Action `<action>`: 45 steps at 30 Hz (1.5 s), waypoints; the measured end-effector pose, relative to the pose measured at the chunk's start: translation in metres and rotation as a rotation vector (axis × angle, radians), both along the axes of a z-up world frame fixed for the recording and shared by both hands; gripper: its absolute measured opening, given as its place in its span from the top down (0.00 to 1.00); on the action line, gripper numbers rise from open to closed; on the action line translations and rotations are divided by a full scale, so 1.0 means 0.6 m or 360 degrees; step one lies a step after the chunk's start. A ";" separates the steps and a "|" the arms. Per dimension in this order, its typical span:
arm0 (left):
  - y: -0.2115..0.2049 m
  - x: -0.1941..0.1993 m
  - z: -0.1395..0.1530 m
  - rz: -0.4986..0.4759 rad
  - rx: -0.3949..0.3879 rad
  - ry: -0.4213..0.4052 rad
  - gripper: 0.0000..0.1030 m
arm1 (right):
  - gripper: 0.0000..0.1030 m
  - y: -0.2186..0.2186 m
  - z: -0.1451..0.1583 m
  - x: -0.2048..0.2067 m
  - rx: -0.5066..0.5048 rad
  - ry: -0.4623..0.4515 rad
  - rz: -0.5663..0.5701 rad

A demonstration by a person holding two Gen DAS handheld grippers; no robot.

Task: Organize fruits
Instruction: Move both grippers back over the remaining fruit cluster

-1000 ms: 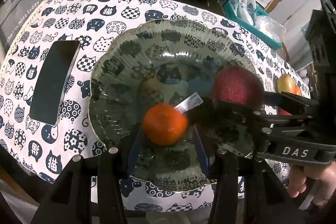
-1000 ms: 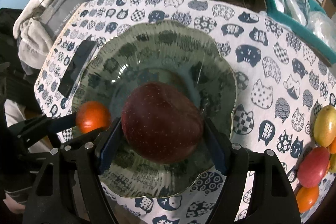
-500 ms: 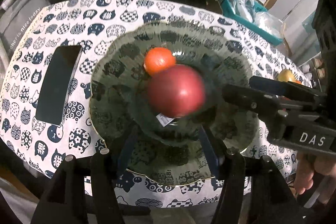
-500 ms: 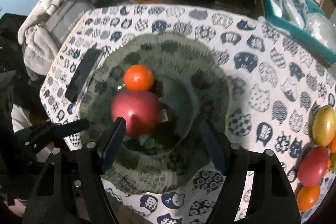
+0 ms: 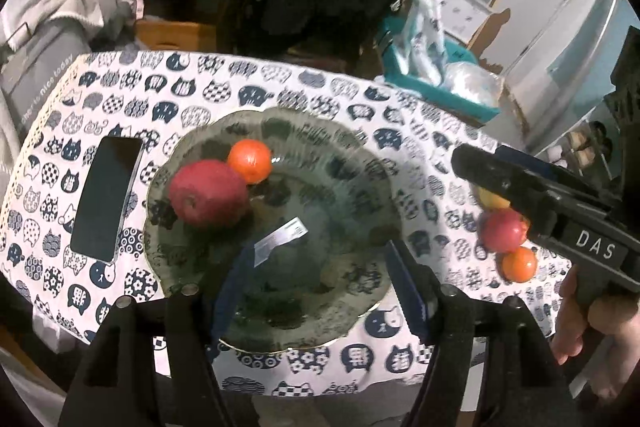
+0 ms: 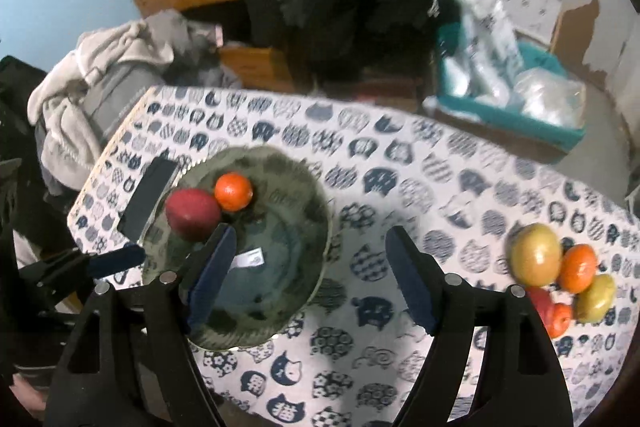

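Note:
A red apple [image 5: 208,193] and an orange [image 5: 250,155] lie touching each other on the left part of a glass plate [image 5: 340,195]. My left gripper [image 5: 320,279] hangs above the plate's near side, its jaws opening with nothing between them. In the right wrist view the apple [image 6: 192,213] and orange [image 6: 233,191] rest on the plate [image 6: 288,211]. My right gripper [image 6: 310,255] is above the plate's right rim, its jaws also opening and empty. A pile of several fruits [image 6: 536,259] lies on the cloth at the right.
A dark phone [image 5: 106,199] lies left of the plate on the cat-print tablecloth [image 5: 280,95]. The right gripper's near finger [image 5: 520,187] reaches in over the fruit pile [image 5: 504,231]. A teal bin [image 6: 520,115] with bags stands beyond the table.
A second ago the left gripper held the orange and the right held the red apple over the plate. Both let go, the fruits rolled left, and both grippers rose and drew back.

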State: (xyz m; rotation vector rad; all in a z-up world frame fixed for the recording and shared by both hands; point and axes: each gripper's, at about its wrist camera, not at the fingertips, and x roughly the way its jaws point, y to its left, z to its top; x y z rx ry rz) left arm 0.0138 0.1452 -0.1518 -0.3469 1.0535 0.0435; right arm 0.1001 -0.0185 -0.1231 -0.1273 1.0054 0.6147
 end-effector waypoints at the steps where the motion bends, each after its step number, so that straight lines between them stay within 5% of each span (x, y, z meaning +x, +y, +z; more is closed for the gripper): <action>1: -0.003 -0.001 0.005 -0.0004 0.0002 -0.0013 0.33 | 0.24 -0.006 0.008 -0.002 0.0002 -0.0026 -0.0011; 24: -0.086 -0.015 0.119 -0.0089 0.0069 -0.0323 0.22 | 0.19 -0.160 0.136 -0.046 0.0150 -0.0294 -0.0205; 45: -0.201 0.004 0.128 -0.0289 0.0102 -0.0319 0.17 | 0.17 -0.312 0.129 -0.055 0.0091 -0.0307 -0.0407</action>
